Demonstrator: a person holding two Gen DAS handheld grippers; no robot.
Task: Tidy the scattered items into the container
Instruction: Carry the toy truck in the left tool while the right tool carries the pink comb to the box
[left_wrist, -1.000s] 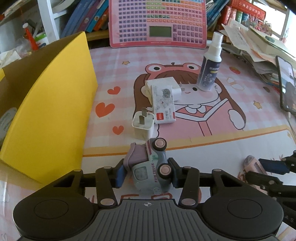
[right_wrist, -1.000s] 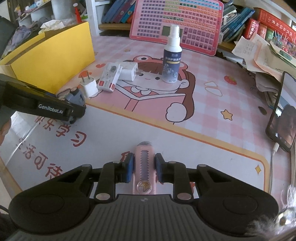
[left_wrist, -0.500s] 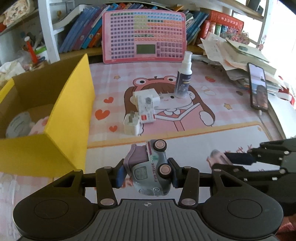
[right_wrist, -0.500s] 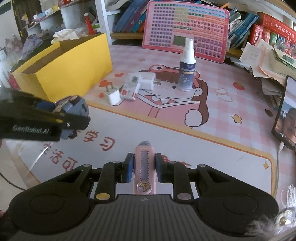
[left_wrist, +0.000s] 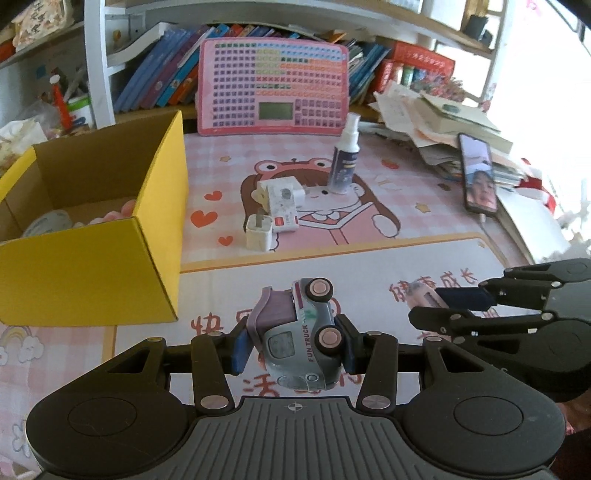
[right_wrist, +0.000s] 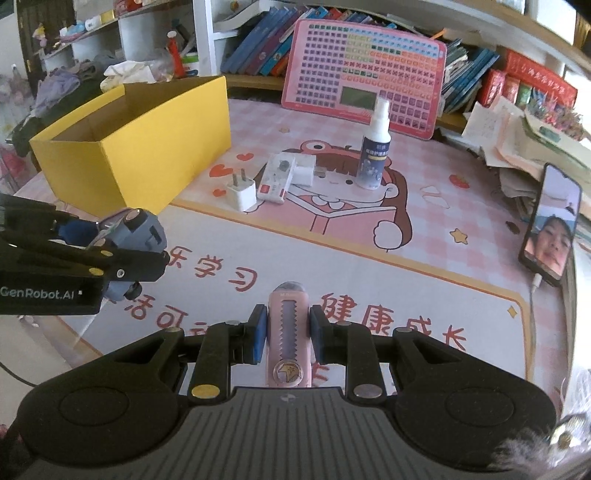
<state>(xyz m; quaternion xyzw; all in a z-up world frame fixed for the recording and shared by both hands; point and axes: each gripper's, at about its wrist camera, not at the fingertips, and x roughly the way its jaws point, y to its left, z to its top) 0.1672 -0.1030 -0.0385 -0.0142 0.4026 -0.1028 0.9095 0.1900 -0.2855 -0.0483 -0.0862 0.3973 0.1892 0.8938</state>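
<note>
**Both tools loaded, box open to the left**

The toy truck (left_wrist: 301, 332), grey-blue with pink wheels and "FUN TRUCK" on its side, is clamped between the pads of the left tool (left_wrist: 293, 347), tilted nose-down and held clear above the counter (left_wrist: 369, 258). In the right wrist view the same truck (right_wrist: 135, 230) shows at the left edge, gripped by the left tool (right_wrist: 110, 251) over the white part of the mat.

The right tool (right_wrist: 286, 330) is closed tight on a slim pink utility knife (right_wrist: 286, 325), which runs straight along the line of the fingers with its rounded tip pointing forward. From the left wrist view the right tool (left_wrist: 439, 308) reaches in from the right, the pink knife (left_wrist: 424, 295) partly showing between its blue pads.

The yellow cardboard box (left_wrist: 110, 258) sits open on the counter to the left of both tools; a few pale items lie on its floor, too unclear to name. Left out on the cartoon mat, near one another, are a white plug adapter (left_wrist: 259, 230) standing with prongs up, a white flat packet (left_wrist: 282, 206) lying just beside it and resting partly on a white charger block (left_wrist: 275, 186), and a spray bottle (left_wrist: 345, 162) upright further back. A pink keyboard-style toy board (left_wrist: 273, 85) leans against the bookshelf (left_wrist: 155, 81) behind. A phone (left_wrist: 478, 173) lies propped on a stack of papers (left_wrist: 436, 125) at the right.
</note>
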